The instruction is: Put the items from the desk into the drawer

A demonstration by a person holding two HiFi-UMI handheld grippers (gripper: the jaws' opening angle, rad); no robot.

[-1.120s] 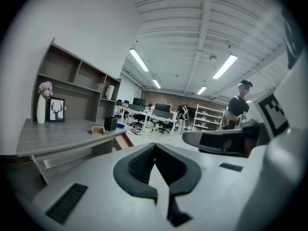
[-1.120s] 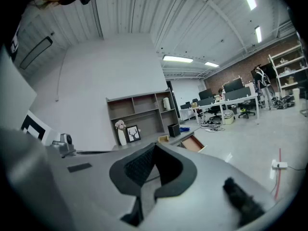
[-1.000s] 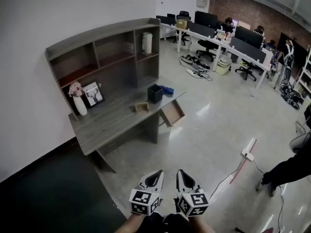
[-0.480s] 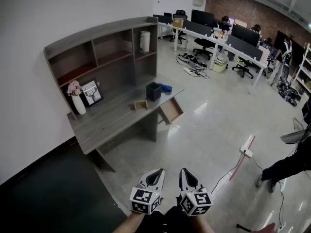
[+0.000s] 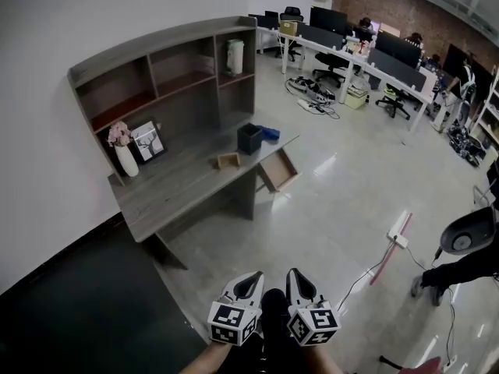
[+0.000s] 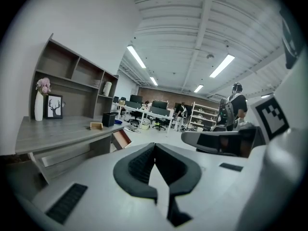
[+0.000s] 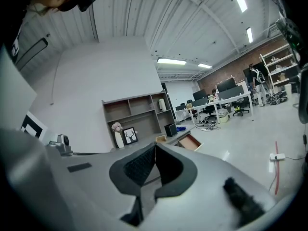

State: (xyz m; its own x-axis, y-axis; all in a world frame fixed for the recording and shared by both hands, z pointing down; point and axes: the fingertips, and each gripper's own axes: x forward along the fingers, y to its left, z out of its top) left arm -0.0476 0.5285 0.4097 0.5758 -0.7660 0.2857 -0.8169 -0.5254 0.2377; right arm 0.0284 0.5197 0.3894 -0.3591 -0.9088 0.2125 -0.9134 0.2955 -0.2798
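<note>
Plainly, left tongs (image 5: 249, 279): pressed together with nothing between the pads, held low in front of the person and well apart from the furniture.
Right tongs (image 5: 297, 276): also together and empty, just beside the left pair. Both should be opened before either reaches in.
Grey wooden counter (image 5: 168, 197): has a shelf unit at its back and stands against the white wall, across a stretch of glossy floor (image 5: 335, 209). The step in hand looks like the walk up to it, and nothing has been picked up yet.
Open wooden drawer (image 5: 278, 170): pulled out at the counter's right end, and its inside looks bare. It is best to stand a little to its left, so legs and arms do not knock it.
Black square pen holder (image 5: 249, 139): upright near that right end and closest to the drawer, so a sensible first pick. Grip one wall and keep it level.
Blue object (image 5: 270, 133): just beside the holder, too small to identify.
Small pale wooden box (image 5: 228, 160): near the front edge, left of the holder. It is light, so close on it gently.
White vase with pink flowers (image 5: 125, 158): at the left back beside a framed deer picture (image 5: 147, 142). It is tall and likely to tip, so take it low on the body.
</note>
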